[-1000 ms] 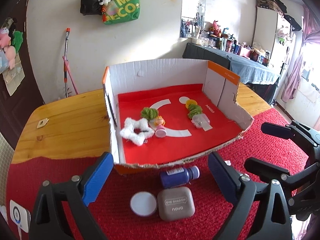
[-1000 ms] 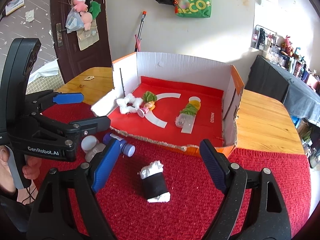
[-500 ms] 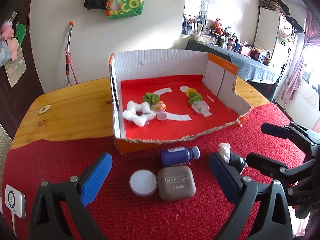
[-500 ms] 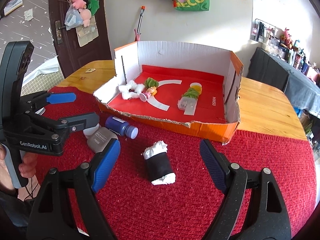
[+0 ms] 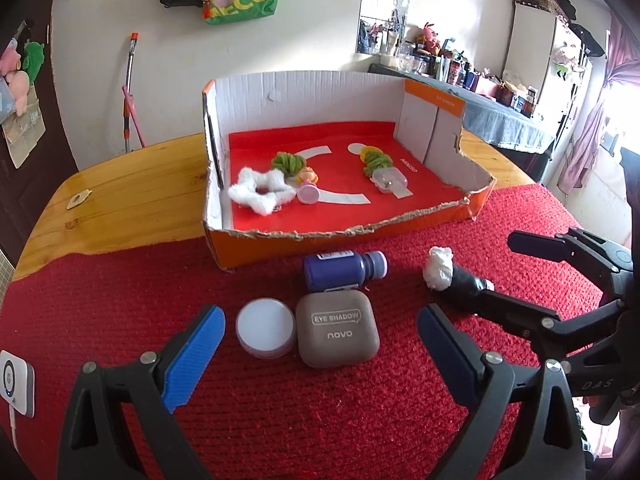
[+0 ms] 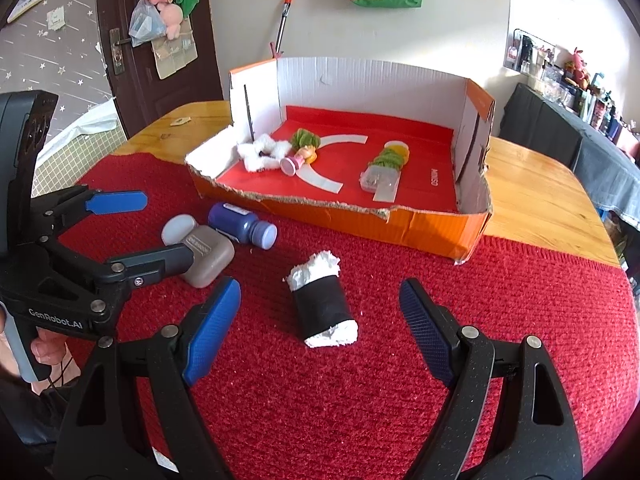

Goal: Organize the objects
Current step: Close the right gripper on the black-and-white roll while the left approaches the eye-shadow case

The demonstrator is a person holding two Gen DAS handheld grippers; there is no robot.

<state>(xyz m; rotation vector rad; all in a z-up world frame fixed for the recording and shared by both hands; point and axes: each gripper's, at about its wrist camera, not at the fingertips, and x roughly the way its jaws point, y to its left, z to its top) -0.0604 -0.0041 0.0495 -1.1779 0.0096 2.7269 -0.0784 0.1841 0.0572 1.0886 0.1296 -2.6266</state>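
On the red mat lie a grey eye shadow case (image 5: 337, 330), a round white-lidded jar (image 5: 265, 332) to its left, a blue bottle (image 5: 340, 271) on its side behind them, and a black roll with white ends (image 6: 322, 305). My left gripper (image 5: 320, 364) is open, just short of the case and jar. My right gripper (image 6: 320, 332) is open, straddling the near end of the black roll. The roll also shows in the left wrist view (image 5: 454, 278). The cardboard box (image 5: 434, 112) behind holds a white fluffy star (image 5: 262, 192), green scrunchies, a small doll and a clear case.
The box (image 6: 420, 226) has a torn low front edge and tall back and side walls. Bare wooden tabletop (image 5: 132, 188) lies left and right of it. A white device (image 5: 16, 388) sits at the mat's left edge. A wall, a door and cluttered shelves are behind.
Both grippers have pulled back from the box and now sit lower, nearer the mat. The loose items and the black roll now lie further ahead of the fingers. Both stayed open.
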